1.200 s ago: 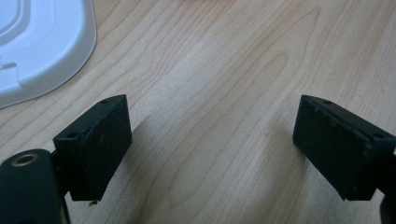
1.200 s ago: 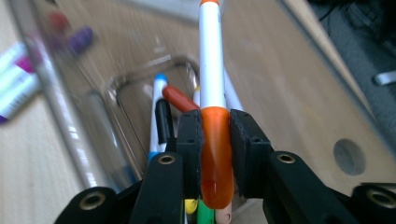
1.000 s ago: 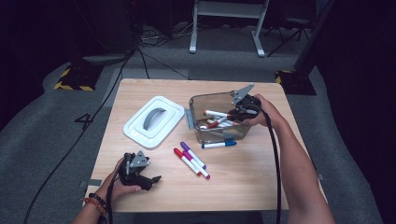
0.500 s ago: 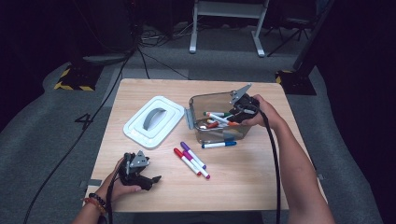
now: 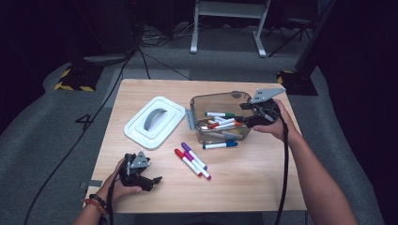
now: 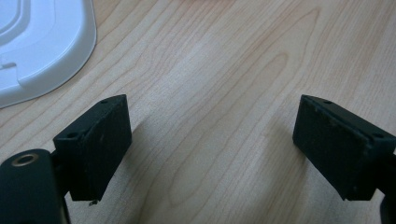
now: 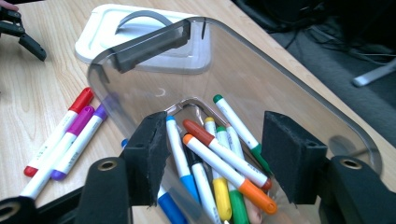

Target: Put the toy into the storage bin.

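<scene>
A clear plastic bin (image 5: 220,101) stands right of the table's middle and holds several coloured markers (image 5: 220,124). At the bin's right end my right gripper (image 5: 245,115) is open. Its jaws have just been opening, and nothing is pressed between them. In the right gripper view the gripper (image 7: 215,144) hangs over the bin (image 7: 261,79), with an orange-capped marker (image 7: 224,170) and others lying loose below. A blue marker (image 5: 219,145) lies in front of the bin. Three more markers (image 5: 192,161) lie mid-table. My left gripper (image 5: 152,180) rests on the front left of the table, open (image 6: 212,140) and holding nothing.
The bin's white lid (image 5: 155,122) with a grey handle lies left of the bin, and its corner (image 6: 42,42) is just beyond the left gripper. The wooden table (image 5: 263,187) is bare at the front right. Cables trail from both grippers.
My right gripper has drawn back to the right, from over the bin's middle to its right end, and its jaws have opened. The left gripper has stayed put.
</scene>
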A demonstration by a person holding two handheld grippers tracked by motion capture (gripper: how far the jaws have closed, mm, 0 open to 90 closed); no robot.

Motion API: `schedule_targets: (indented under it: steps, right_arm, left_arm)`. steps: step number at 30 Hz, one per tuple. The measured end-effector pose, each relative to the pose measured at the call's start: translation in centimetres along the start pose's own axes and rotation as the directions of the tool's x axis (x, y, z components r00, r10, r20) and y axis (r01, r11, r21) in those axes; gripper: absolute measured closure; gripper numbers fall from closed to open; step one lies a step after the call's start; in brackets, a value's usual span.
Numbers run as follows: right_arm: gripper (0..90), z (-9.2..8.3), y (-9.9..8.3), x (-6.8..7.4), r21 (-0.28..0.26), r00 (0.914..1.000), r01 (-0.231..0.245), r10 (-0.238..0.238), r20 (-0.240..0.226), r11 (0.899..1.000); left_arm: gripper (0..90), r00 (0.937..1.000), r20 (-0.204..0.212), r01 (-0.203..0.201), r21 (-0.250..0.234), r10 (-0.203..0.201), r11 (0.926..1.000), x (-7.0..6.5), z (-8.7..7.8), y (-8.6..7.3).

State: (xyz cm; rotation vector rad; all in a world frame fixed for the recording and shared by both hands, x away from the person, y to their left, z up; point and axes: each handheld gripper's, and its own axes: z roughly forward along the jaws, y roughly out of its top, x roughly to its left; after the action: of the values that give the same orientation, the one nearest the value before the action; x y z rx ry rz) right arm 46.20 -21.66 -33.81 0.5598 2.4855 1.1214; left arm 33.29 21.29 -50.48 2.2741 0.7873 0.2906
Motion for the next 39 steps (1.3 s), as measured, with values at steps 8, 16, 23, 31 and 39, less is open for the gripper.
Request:
schedule_targets:
  steps: [8,16,23,31,39]
  right_arm:
    - [43.9,-2.3,-2.1,5.0,-0.084,0.9999,0.002,-0.003,-0.013,0.996]
    - [48.2,-0.6,-3.8,10.2,-0.11,0.9942,0.021,-0.032,-0.102,0.994]
    - [57.7,4.6,-4.4,13.3,-0.046,0.987,0.053,-0.06,-0.149,0.998]
    - [65.4,10.5,-4.6,13.5,0.046,0.9852,0.066,-0.057,-0.161,0.997]
    - [68.1,13.3,-5.1,12.7,0.079,0.9853,0.018,-0.004,-0.171,0.997]
  left_arm:
    - [12.1,1.0,-0.001,0.0,0.0,0.0,1.0,0.0,0.0,0.0]
    - [12.1,1.0,-0.003,0.001,0.0,-0.001,1.0,0.0,0.0,0.0]
    - [12.1,1.0,-0.004,0.002,0.0,-0.002,1.0,0.0,0.0,0.0]
    - [12.1,1.0,-0.002,-0.001,-0.001,0.001,1.0,0.0,0.0,0.0]
    - [12.1,1.0,-0.002,0.0,-0.002,0.0,1.0,0.0,0.0,0.0]
